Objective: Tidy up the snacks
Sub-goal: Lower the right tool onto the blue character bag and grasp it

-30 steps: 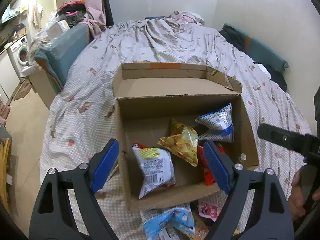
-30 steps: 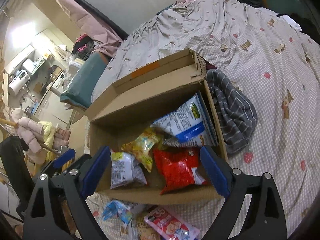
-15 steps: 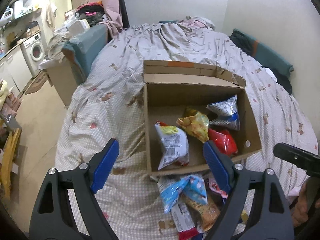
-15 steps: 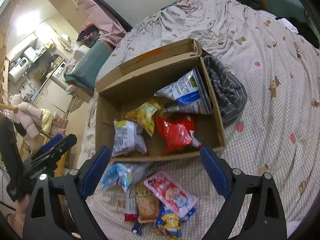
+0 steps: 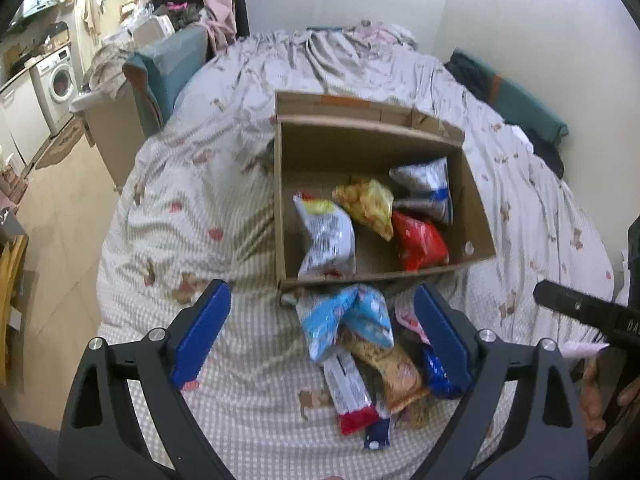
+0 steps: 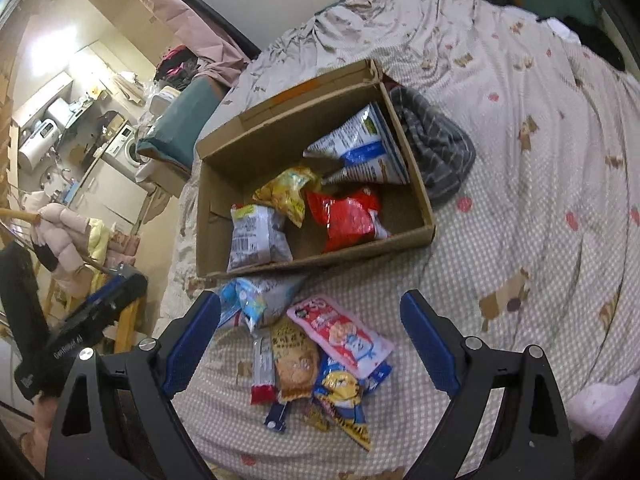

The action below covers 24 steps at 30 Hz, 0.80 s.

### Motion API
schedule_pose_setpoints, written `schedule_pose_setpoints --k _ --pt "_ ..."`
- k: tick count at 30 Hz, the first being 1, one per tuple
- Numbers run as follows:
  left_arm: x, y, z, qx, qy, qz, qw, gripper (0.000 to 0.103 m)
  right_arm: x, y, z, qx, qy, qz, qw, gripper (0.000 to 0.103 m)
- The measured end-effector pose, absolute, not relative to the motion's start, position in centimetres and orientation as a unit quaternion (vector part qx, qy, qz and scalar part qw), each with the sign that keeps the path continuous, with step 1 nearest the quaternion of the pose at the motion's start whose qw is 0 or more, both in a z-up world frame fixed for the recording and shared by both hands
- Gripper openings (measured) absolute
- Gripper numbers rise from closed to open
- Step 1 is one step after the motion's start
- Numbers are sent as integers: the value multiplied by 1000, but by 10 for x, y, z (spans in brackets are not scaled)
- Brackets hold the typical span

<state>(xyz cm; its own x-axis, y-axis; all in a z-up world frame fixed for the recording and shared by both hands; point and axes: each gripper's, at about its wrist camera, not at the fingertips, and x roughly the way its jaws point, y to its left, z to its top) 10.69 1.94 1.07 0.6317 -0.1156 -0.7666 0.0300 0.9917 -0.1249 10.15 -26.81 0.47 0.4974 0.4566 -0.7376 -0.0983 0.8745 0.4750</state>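
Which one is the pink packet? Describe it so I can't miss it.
On the bed, find the cardboard box. In the loose pile in front of it, the pink packet lies flat on the right, the only pink wrapper there.

A lived-in home bedroom.
Rumpled bear-print bedsheet (image 5: 208, 216) fills the centre; white front-loading washing machine (image 5: 56, 80) stands upper left.

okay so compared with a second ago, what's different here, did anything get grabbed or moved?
Both grippers have pulled back from the cardboard box, so the loose snack pile on the bed in front of it now shows. The left gripper is opening wider, with nothing between its pads; the right gripper is open and empty too. Nothing was grabbed or let go. The four bags inside the box lie as before.
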Motion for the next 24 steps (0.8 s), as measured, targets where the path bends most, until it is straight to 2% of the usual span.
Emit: schedule_pose_setpoints --k 7,14,19,20,22,23,24 --pt "100 25 -4 -55 451 -11 891 91 100 -280 -21 209 508 141 824 93" --pt "108 40 -18 -80 476 14 876 91 106 -263 -73 196 616 144 750 93" --pt "112 38 -26 -79 492 15 867 91 110 -232 -103 176 659 157 714 92" --pt "113 37 -27 -80 494 14 866 91 112 -228 -107 172 665 157 709 91" --pt "113 36 -27 -83 495 10 865 91 115 -222 -116 162 679 153 699 73" --pt "113 34 -27 -82 494 6 865 91 116 -220 -121 157 686 149 694 69" --pt "113 34 -27 -81 494 2 866 91 116 -221 -122 153 688 144 694 60"
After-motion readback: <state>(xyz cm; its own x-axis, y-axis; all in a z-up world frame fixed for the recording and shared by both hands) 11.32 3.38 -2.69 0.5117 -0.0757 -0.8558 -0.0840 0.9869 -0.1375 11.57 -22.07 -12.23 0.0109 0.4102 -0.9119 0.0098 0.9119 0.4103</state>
